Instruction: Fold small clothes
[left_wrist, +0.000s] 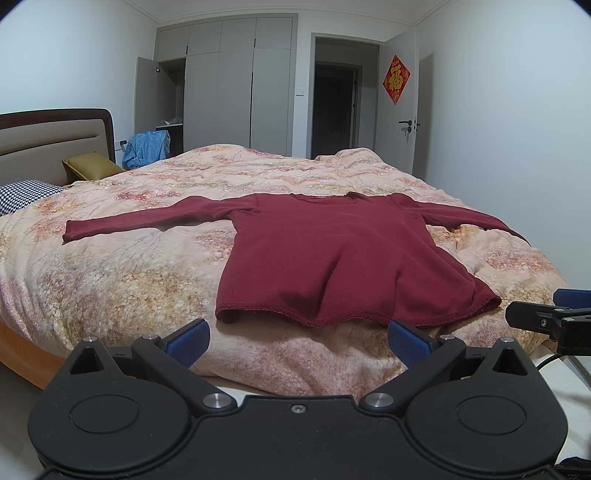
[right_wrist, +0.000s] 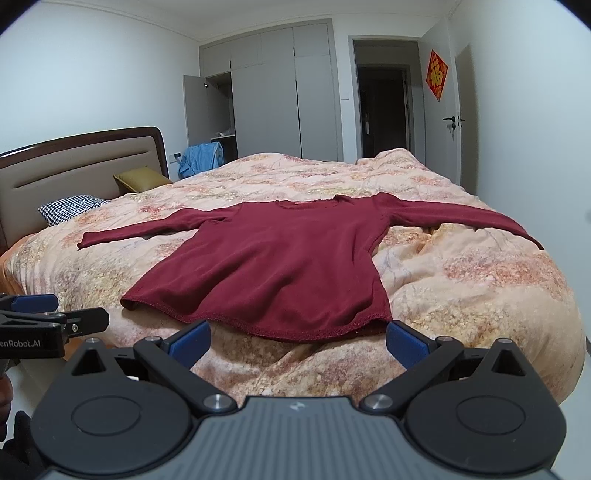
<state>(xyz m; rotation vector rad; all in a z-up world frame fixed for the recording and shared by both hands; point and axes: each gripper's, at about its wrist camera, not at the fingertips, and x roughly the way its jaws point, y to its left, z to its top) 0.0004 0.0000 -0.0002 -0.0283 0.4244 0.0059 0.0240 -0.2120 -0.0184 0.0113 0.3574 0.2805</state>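
Nothing is folded yet: the maroon top (left_wrist: 332, 254) lies spread flat on the bed (left_wrist: 110, 280), sleeves out, while my left claw (left_wrist: 297, 338) and right claw (right_wrist: 297, 338) hang spread and empty just short of its hem.

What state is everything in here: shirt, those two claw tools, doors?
Maroon shirt: flat, unfolded, sleeves spread.
Left gripper: jaws open, empty.
Right gripper: jaws open, empty.
Wardrobe door: leftmost open.
Room door: open.
Quilt: rumpled.
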